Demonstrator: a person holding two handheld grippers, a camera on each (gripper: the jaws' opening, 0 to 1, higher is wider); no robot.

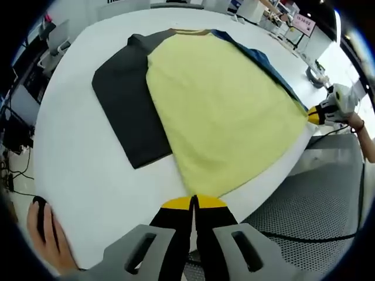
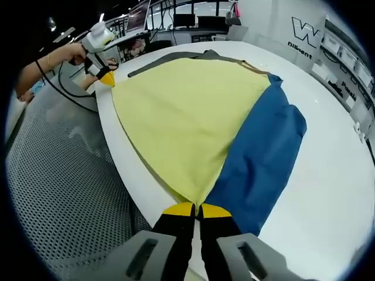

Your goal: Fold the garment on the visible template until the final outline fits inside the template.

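- Garment: a T-shirt with a pale yellow fabric body (image 1: 225,111), a dark grey sleeve (image 1: 126,108) and a blue sleeve (image 2: 263,158), lies spread flat on the white table top (image 1: 88,170).
- Position: the hem runs along the table's near edge, by the grey perforated floor mat (image 2: 58,193); the collar end points away, toward the far side of the table.
- Sleeves: in the left gripper view the dark grey sleeve extends from the yellow body across the white surface. In the right gripper view the blue sleeve does the same on the opposite side.
- Left gripper (image 1: 193,202): the black jaws with yellow tips are pressed together on one hem corner of the yellow body, at the table edge. In the right gripper view this gripper (image 2: 107,78) is at the far hem corner, held by a hand (image 2: 75,54) wearing a wristband, with a black cable trailing from it.
- Right gripper (image 2: 197,209): the yellow-tipped jaws are closed on the other hem corner, where the yellow fabric meets the blue sleeve. In the left gripper view this gripper (image 1: 316,115) sits at the far hem corner.
- Hem: the edge between the two clamped corners is drawn out along the table rim.
- Template: no outline can be made out on the table in either view.
- Surroundings: desks, monitors and chairs stand beyond the table. A second hand (image 1: 47,231) rests at the lower left of the left gripper view.
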